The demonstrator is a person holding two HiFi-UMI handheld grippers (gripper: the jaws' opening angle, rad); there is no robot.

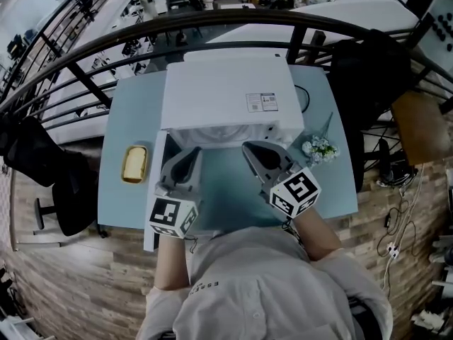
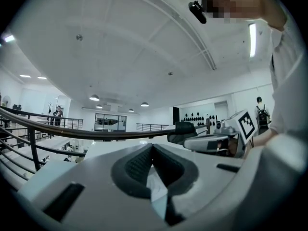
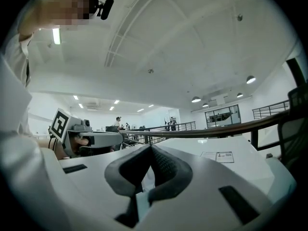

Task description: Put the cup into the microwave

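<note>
The white microwave [image 1: 225,94] stands at the back of the light blue table [image 1: 134,112], and its door [image 1: 151,211] hangs open toward me on the left. I can make out no cup in any view; the oven's opening is mostly hidden behind the grippers. My left gripper [image 1: 190,151] [image 2: 152,146] and right gripper [image 1: 249,147] [image 3: 151,147] are held side by side in front of the opening, tilted upward. Both are shut with their tips touching and nothing between them. Each gripper view shows the other gripper, the microwave's top and the ceiling.
A yellow block in a small dish [image 1: 134,163] lies on the table left of the microwave. A small bunch of flowers [image 1: 320,148] stands at its right. A curved black railing [image 1: 212,23] runs behind the table. Black chairs stand at the left [image 1: 49,183] and back right [image 1: 368,69].
</note>
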